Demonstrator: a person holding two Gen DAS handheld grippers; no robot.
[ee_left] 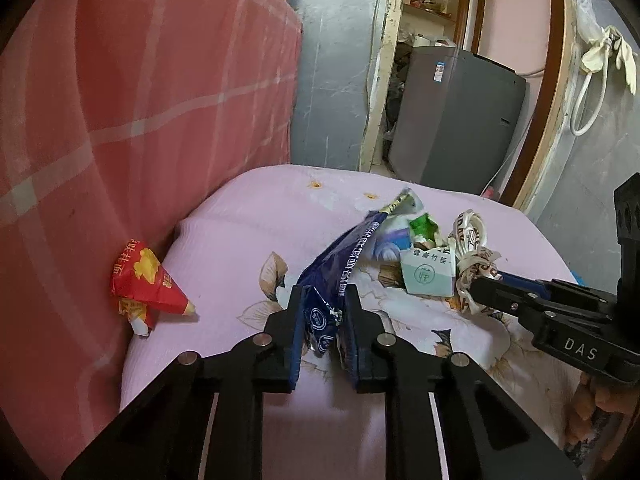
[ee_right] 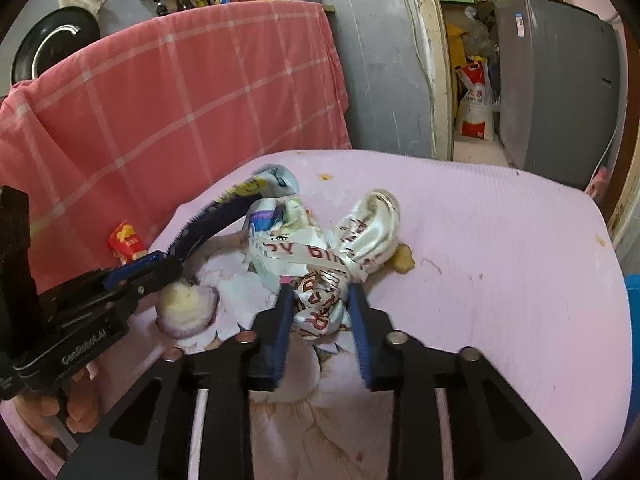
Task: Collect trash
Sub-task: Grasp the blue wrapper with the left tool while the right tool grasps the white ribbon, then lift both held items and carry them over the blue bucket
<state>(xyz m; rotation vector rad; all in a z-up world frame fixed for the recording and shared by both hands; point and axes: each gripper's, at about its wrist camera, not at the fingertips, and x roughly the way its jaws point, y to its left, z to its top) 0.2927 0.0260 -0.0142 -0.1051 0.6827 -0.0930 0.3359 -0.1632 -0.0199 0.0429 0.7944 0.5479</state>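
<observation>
Left gripper (ee_left: 322,312) clamps blue wrapper (ee_left: 340,264) — right gripper (ee_right: 320,308) clamps lettered ribbon (ee_right: 320,300) ("DAS" housing).

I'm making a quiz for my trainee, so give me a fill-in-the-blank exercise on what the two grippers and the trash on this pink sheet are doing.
1. The left gripper is shut on the crumpled dark ____ plastic wrapper.
2. The right gripper is shut on the knotted white ____ with red lettering.
3. The crumpled red and yellow wrapper lies untouched against the ____ checked cloth.

Missing words: blue; ribbon; red
</observation>
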